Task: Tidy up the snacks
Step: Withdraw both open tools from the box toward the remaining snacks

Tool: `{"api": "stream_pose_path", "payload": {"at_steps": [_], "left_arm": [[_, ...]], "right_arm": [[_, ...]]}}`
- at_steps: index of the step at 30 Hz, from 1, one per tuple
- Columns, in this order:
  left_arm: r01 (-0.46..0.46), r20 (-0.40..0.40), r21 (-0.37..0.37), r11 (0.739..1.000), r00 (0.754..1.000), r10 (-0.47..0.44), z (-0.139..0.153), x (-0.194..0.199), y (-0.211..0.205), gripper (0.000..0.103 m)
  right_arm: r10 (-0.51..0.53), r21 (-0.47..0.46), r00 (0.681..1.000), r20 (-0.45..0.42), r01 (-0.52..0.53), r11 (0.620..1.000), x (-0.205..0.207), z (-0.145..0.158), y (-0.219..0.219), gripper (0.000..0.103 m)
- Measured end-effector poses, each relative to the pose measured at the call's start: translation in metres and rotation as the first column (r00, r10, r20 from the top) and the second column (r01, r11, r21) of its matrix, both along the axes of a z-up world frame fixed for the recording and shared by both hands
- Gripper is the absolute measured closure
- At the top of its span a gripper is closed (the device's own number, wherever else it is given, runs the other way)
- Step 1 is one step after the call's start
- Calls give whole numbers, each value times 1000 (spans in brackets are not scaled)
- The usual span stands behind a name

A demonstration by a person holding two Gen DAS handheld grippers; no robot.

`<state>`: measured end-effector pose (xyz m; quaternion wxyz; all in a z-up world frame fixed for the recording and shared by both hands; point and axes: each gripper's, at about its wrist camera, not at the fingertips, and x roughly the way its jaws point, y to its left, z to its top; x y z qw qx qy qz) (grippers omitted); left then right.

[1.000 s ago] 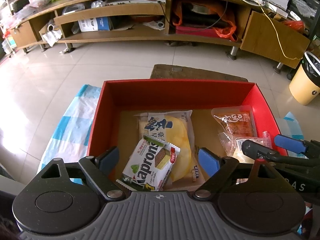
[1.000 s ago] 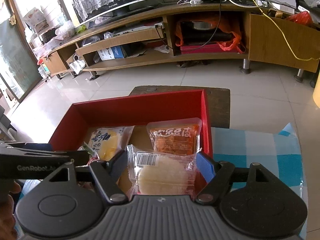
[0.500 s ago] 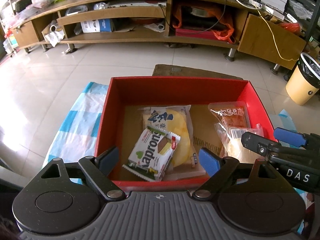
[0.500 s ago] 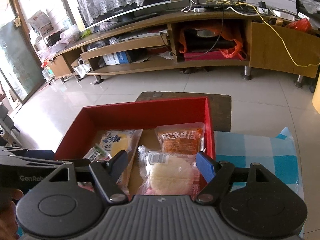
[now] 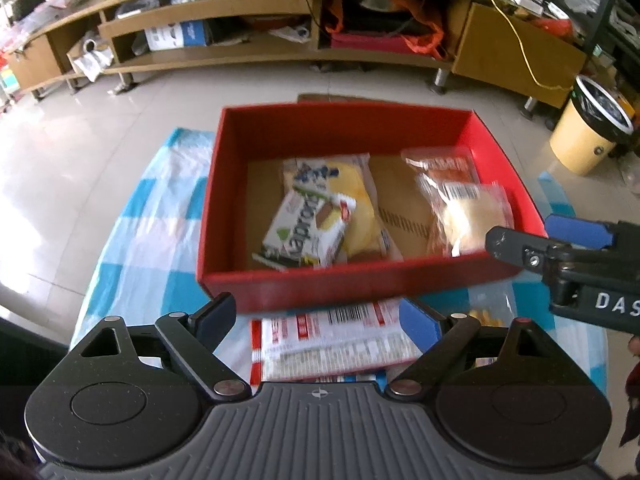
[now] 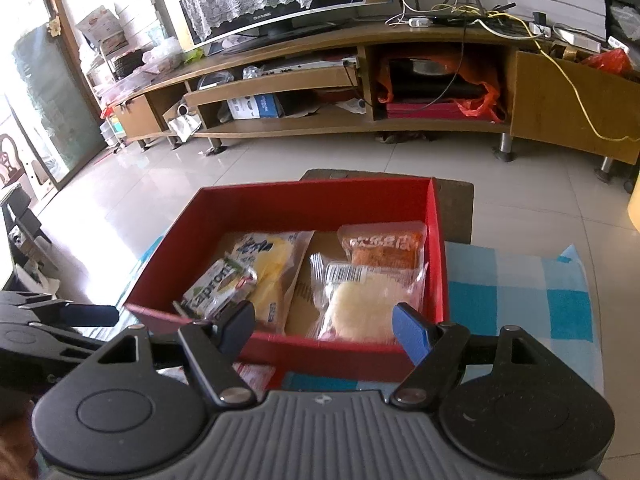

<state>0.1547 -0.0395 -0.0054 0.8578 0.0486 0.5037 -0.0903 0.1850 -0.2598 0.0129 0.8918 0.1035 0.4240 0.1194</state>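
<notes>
checkered cloth covers the desk; both the left hand-held gripper and right hand-held gripper hover released just short of the red box of snacks.

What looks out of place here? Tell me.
One packet with a barcode lies outside the red box, on the checked cloth against its near wall, while four snacks are inside. The wafer pack sits tilted on the yellow cake packet. Nothing looks spilled or torn.
</notes>
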Motion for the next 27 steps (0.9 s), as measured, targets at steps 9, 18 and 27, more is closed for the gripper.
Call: {"api": "stream_pose_path", "payload": {"at_steps": [9, 18, 27], "left_arm": [[45, -106, -56, 997, 993, -51, -28, 3, -8, 11], [-23, -166, -52, 998, 986, 14, -58, 28, -23, 6], [-15, -177, 14, 1000, 984, 17, -66, 16, -16, 7]], "right_arm": [[27, -31, 999, -38, -29, 999, -27, -6, -4, 30], [11, -27, 997, -72, -13, 1000, -31, -17, -18, 30], [14, -19, 997, -80, -15, 1000, -26, -18, -21, 30]]}}
